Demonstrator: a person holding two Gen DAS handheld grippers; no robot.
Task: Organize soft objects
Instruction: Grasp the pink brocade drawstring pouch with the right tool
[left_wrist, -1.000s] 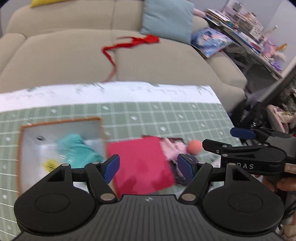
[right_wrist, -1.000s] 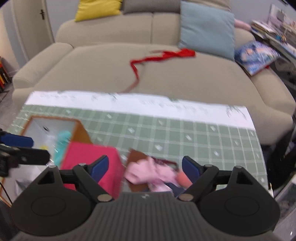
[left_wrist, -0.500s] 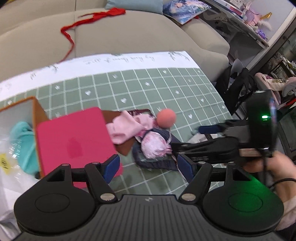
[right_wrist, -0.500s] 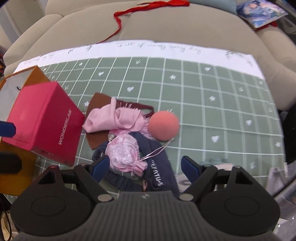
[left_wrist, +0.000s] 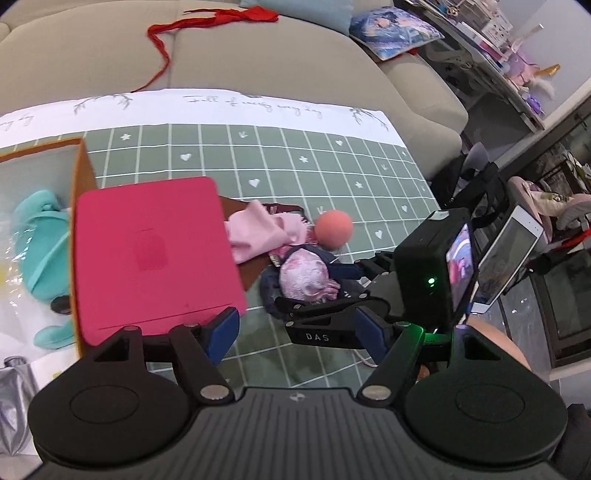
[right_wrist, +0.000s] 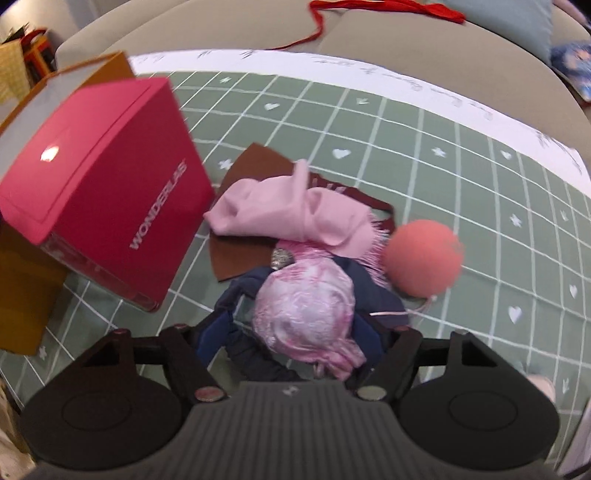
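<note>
The right gripper (right_wrist: 295, 343) has dropped onto the heap of soft things, its jaws closing around the shiny pink satin pouch (right_wrist: 306, 310) and dark navy garment (right_wrist: 369, 291), not yet pinching. Just beyond lie a pale pink cloth (right_wrist: 295, 210) and salmon foam ball (right_wrist: 423, 254). The left gripper (left_wrist: 295, 332) hovers open near the magenta box (left_wrist: 155, 254). A pickup looks imminent.

One pink box (right_wrist: 99, 206); one coral ball (right_wrist: 423, 256); two pink cloths (right_wrist: 291, 218).
</note>
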